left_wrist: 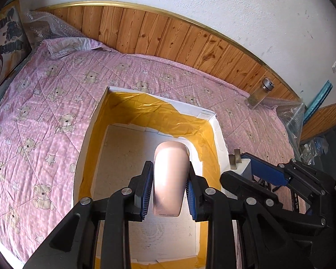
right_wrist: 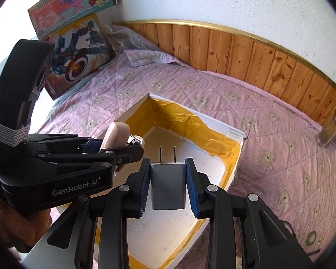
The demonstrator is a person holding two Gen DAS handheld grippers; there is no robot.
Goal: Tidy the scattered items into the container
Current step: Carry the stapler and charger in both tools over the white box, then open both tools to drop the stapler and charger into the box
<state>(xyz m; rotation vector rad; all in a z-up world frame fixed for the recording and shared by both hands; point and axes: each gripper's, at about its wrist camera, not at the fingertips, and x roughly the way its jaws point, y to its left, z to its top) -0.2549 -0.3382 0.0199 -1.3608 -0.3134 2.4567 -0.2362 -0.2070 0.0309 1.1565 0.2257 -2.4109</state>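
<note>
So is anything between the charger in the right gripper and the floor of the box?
Nothing visible. The charger, clamped in the right gripper, hangs over the bare floor of the box. The left gripper, holding a pink lighter, is off to its left.

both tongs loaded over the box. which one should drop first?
Probably the left tongs: its pink lighter hangs well over the box floor. The right tongs holds the charger nearer the box's edge.
</note>
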